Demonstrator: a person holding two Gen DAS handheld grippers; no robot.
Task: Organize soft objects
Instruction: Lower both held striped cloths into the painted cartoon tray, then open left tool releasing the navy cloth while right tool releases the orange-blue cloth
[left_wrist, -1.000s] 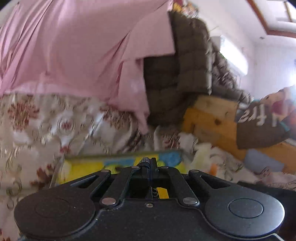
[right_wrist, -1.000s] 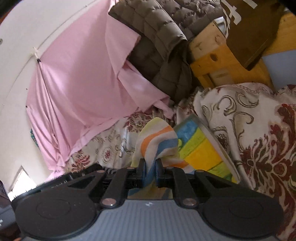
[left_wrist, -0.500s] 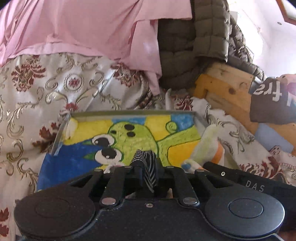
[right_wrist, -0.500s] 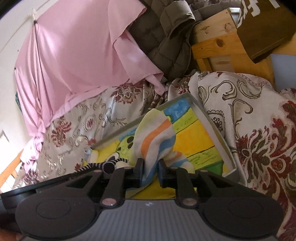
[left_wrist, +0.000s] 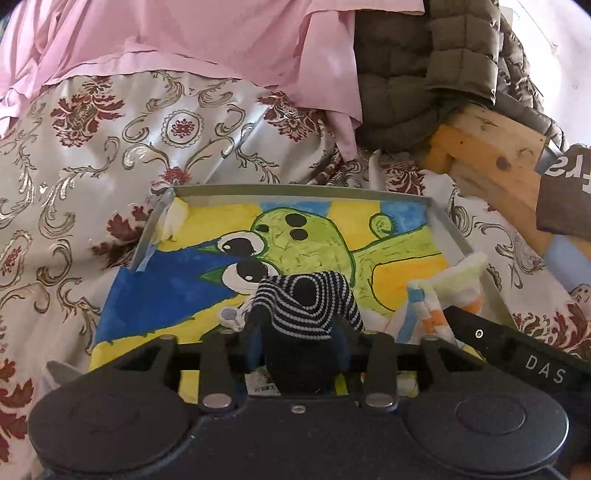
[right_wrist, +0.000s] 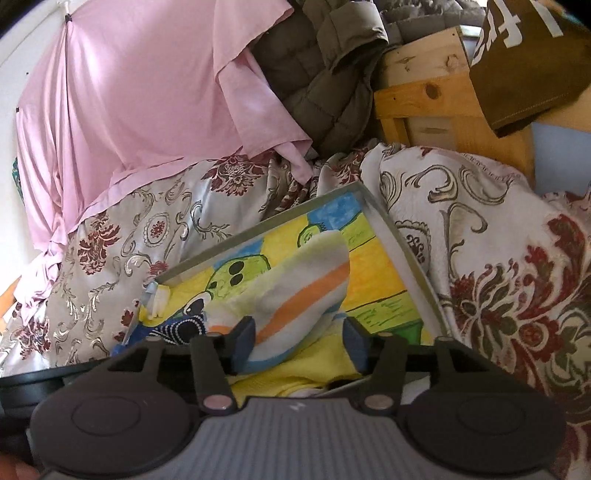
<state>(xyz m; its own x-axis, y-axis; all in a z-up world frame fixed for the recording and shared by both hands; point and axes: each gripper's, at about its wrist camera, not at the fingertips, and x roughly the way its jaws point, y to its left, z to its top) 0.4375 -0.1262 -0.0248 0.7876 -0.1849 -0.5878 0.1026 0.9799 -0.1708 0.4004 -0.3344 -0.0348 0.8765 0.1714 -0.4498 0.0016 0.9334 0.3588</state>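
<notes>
Socks sit in both of my grippers over the shallow tray (left_wrist: 448, 230), which rests on the flowered bedspread (left_wrist: 110, 147). My left gripper (left_wrist: 299, 343) has its jaws opening, and the dark sock with white striping (left_wrist: 306, 306) stands bunched between the fingers above the tray's painted green cartoon figure (left_wrist: 306, 240); I cannot tell whether the pads press it any longer. My right gripper (right_wrist: 299, 341) is opening too: the pastel sock with the orange stripe (right_wrist: 295, 288) droops between its blue-padded fingers (right_wrist: 243, 339), lying against the left one and clear of the right one, its lower end down on the tray's yellow patch. In the left view that pastel sock shows at the tray's right rim, just beside the dark one. Behind the tray hang a pink sheet (right_wrist: 129, 92) and a quilted olive jacket (left_wrist: 424, 66), next to a wooden frame (right_wrist: 424, 92).
</notes>
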